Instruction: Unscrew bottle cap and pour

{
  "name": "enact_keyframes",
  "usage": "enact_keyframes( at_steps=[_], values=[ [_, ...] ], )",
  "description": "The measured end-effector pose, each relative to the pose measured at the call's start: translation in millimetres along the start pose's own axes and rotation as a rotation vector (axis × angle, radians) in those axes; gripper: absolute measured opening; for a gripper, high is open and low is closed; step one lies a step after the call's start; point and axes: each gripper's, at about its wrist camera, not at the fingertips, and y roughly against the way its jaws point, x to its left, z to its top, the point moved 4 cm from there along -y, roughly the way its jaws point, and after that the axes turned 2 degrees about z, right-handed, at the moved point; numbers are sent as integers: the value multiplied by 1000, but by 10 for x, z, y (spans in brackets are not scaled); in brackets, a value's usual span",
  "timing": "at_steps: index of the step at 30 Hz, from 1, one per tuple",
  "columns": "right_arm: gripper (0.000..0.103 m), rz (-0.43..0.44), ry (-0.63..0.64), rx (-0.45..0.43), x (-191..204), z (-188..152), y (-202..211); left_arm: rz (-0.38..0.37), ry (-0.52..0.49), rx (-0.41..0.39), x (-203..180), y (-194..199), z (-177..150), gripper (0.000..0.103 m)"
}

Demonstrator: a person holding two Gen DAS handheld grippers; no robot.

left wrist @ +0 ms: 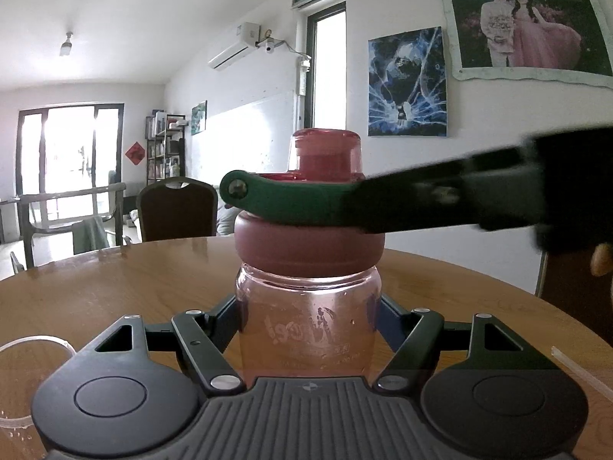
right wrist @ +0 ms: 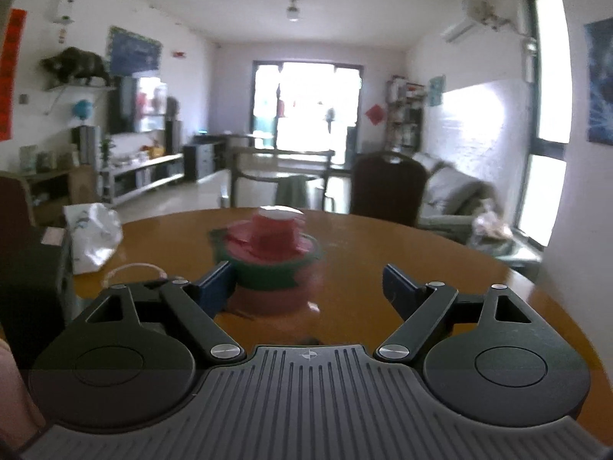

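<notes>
A pink see-through bottle (left wrist: 306,329) stands on the round wooden table (left wrist: 115,287), and my left gripper (left wrist: 306,318) is shut on its body. On top are a red screw cap (left wrist: 310,249) with a clear-domed spout (left wrist: 325,153) and a green carry loop (left wrist: 291,201). From the right, a blurred black finger (left wrist: 440,199) of my right gripper crosses in front of the cap at loop height. In the right wrist view my right gripper (right wrist: 306,287) is open. The red cap (right wrist: 272,237) lies just ahead, close to its left finger (right wrist: 214,287).
A clear glass cup (left wrist: 23,364) stands at the left by the bottle; its rim (right wrist: 134,268) shows in the right wrist view. A white plastic bag (right wrist: 92,234) lies at the table's left. A dark chair (left wrist: 176,207) stands behind the table. A clear tube (left wrist: 582,372) lies at the right.
</notes>
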Motion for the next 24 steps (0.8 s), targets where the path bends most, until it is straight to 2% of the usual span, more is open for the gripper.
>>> enact_keyframes(
  at_steps=[4,5,10,17,20,22,24],
  values=[
    [88,88,-26,-26,107,58,14,4,-1,-1,39,-54,6,71],
    [91,84,-18,-26,156,68,-26,4,-1,0,70,-90,3,71],
    [91,47,16,-6,354,85,-281,1,0,1,143,-209,-10,71],
    [90,30,34,6,176,-14,-177,-3,6,0,470,-450,-3,72],
    [88,-35,21,15,40,-43,-93,8,2,-1,685,-636,-1,72],
    [87,29,-53,-1,-28,-18,-39,14,-1,-4,768,-726,-13,71],
    [96,69,-90,-32,8,30,-29,15,-1,-5,758,-724,-21,71]
  ],
)
